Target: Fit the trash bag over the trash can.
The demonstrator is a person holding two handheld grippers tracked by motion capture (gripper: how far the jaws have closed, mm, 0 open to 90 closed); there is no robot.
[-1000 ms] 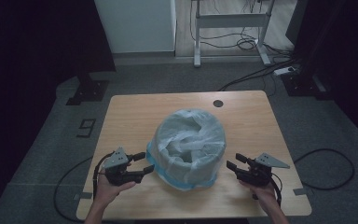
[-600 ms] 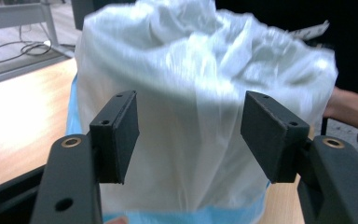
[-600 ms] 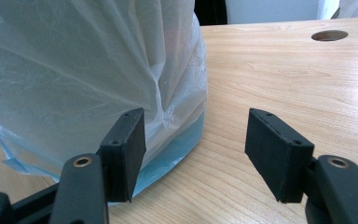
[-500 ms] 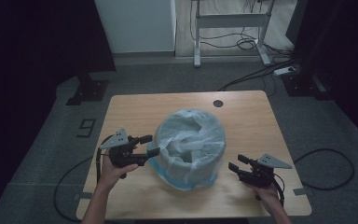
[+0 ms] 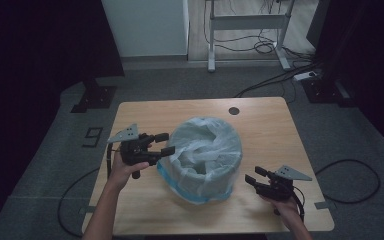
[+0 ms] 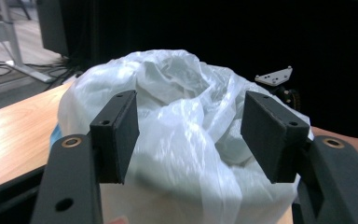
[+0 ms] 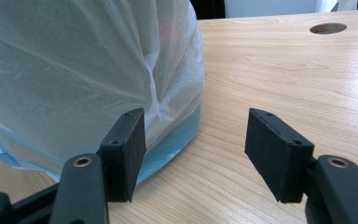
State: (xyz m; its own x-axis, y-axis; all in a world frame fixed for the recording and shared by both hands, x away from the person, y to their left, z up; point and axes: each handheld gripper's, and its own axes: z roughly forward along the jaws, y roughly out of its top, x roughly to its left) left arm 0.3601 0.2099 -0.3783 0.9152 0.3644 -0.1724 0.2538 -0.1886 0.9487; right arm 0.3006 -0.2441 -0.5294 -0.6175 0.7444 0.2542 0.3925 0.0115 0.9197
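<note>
A round bin with a pale blue base stands mid-table, lined with a translucent white plastic bag that drapes over its rim. My left gripper hovers open at the bin's left rim, raised off the table, its jaws pointing at the bag with nothing between them. My right gripper rests low near the table's front right, open and empty, a short way from the bin's lower right side. In the right gripper view the bag and the blue base fill the left half.
The wooden table has a round cable hole at its far side. Cables trail from both grippers over the table's front edge. A desk frame and floor cables stand beyond the table. The right gripper's grey plate shows behind the bag.
My left gripper has risen and moved farther along the bin's left side, from near the base up to the rim. The right gripper has stayed put.
</note>
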